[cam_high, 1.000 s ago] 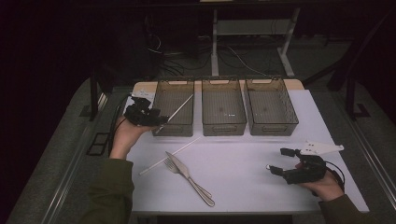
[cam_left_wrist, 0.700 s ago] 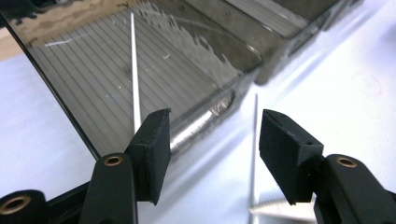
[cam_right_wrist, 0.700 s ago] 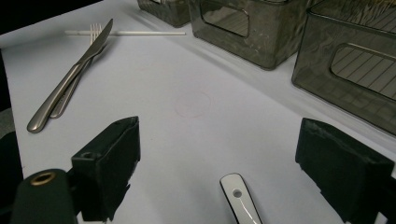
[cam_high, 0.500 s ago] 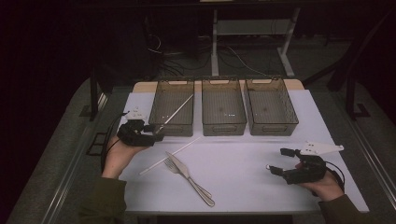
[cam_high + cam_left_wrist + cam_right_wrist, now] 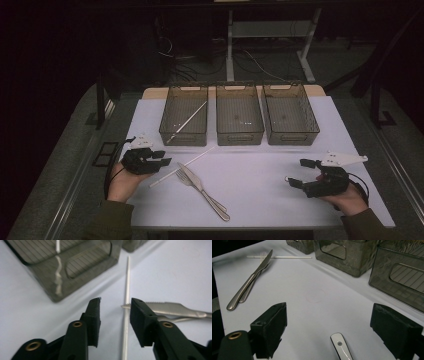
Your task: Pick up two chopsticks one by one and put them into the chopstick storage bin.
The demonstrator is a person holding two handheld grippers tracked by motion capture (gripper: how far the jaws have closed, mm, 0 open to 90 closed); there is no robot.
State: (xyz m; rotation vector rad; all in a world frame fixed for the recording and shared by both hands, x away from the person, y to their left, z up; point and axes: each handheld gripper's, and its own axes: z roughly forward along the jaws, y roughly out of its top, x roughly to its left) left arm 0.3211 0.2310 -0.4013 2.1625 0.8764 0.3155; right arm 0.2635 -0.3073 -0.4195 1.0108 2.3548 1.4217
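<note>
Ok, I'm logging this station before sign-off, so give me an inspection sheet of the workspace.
Surface: white table top, flat.
Job's things: white chopstick on the table; knife lying over a fork; another chopstick leaning in the left bin.
Clutter: a white-handled item below the right jaws; type unclear.
Grippers: left gripper open, jaws just closing, astride the chopstick without touching; right gripper open, holding nothing.
Cables: floor cables beyond the table.
Surroundings: middle bin and right bin; dark room.
</note>
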